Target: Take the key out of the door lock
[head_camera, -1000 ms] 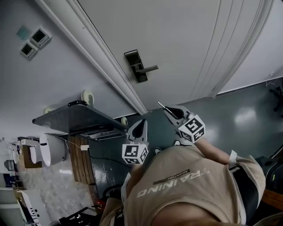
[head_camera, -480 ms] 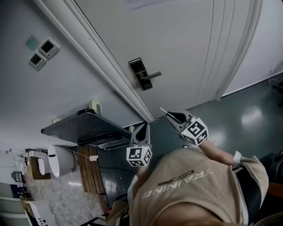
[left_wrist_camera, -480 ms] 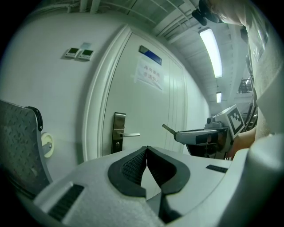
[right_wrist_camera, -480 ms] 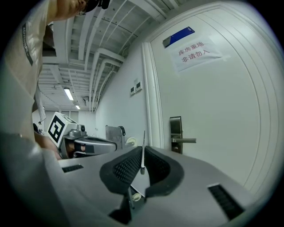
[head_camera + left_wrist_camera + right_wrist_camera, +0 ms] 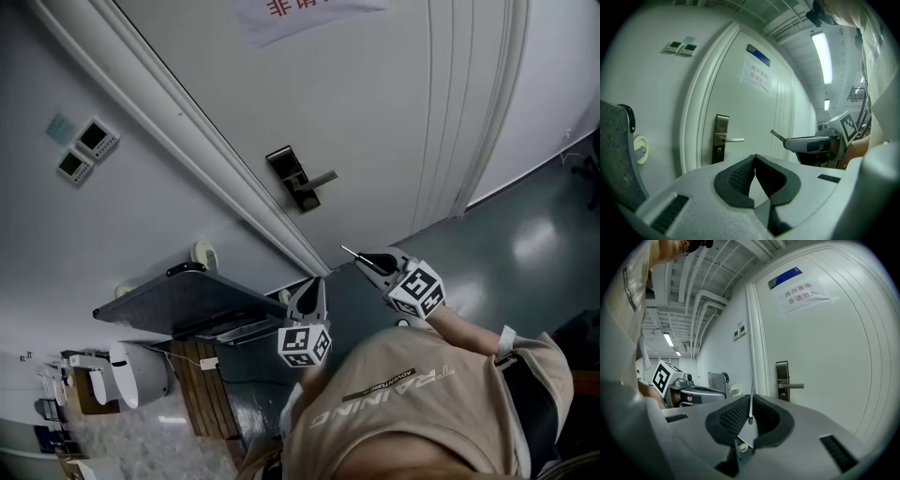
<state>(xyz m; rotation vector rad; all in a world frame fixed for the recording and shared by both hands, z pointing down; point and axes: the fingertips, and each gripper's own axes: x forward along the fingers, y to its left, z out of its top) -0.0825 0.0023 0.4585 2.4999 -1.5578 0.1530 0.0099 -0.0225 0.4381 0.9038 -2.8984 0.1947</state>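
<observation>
Right gripper clamped on the key, a thin shaft poking past its tips; probably the key, detail poor. It's out, well apart from the door lock. Left gripper jaws together, holding nothing. 2 grippers side by side.

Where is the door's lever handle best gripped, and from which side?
Grip the lever handle near its free end, away from the lock plate. It is a thin horizontal bar, so likely come straight from the front, one jaw above, one below.
</observation>
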